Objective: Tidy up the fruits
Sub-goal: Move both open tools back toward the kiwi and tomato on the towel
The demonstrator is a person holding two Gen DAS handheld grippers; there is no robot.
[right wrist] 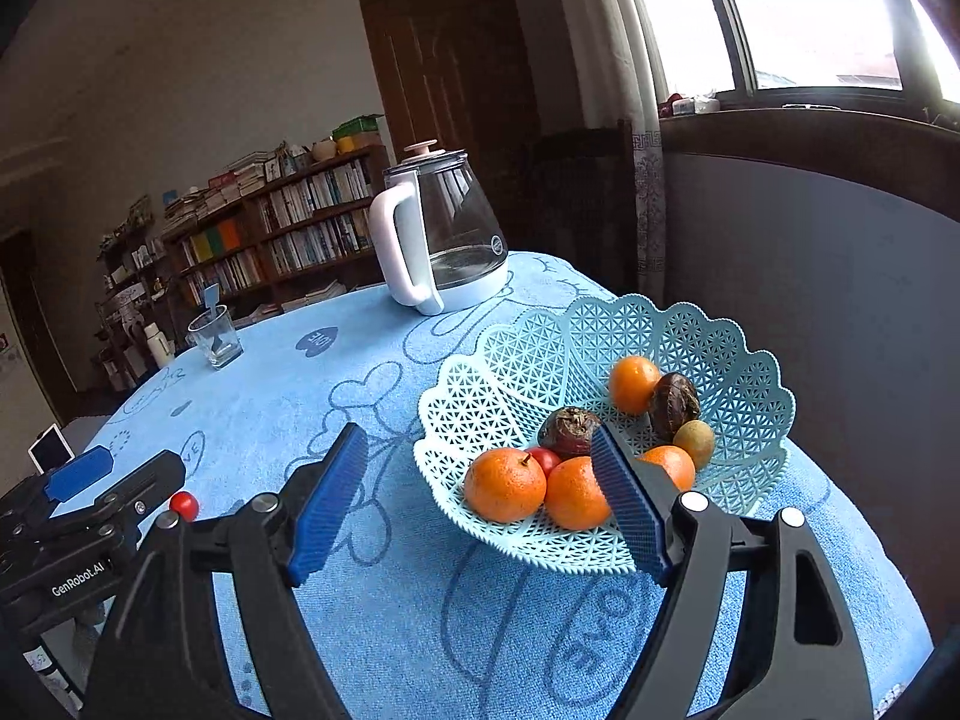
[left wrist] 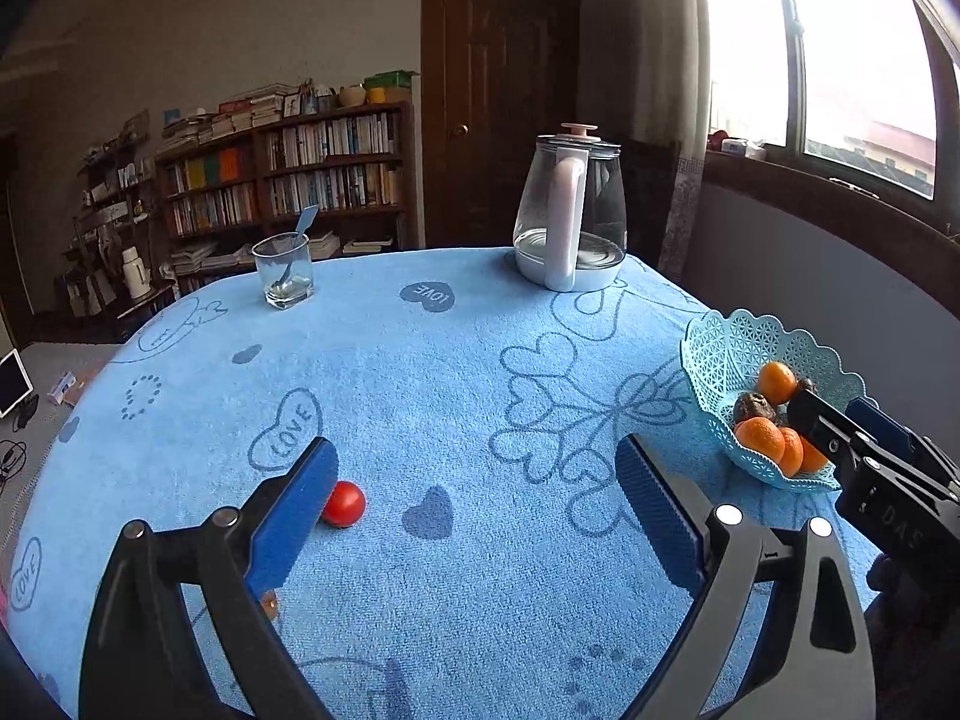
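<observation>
A light blue lattice basket (right wrist: pixel 750 360) stands at the table's right edge. It holds several oranges (right wrist: pixel 505 485), two dark wrinkled fruits (right wrist: pixel 567 429), a small greenish fruit (right wrist: pixel 694 443) and a red one (right wrist: pixel 543 459). My right gripper (right wrist: pixel 480 438) hovers open at the basket's near rim, pads touching nothing. A red cherry tomato (left wrist: pixel 343 503) lies on the cloth just inside the left finger of my open left gripper (left wrist: pixel 477 450), not gripped. A small orange-brown thing (left wrist: pixel 270 603) peeks out under that finger. The basket (left wrist: pixel 708 354) and right gripper (left wrist: pixel 840 411) also show in the left wrist view.
A glass kettle (left wrist: pixel 567 210) with a white handle stands at the far edge of the blue towel-covered table (left wrist: pixel 456 372). A glass tumbler (left wrist: pixel 283 270) with a spoon stands far left. Bookshelves, a door and a window lie beyond. The table drops off just right of the basket.
</observation>
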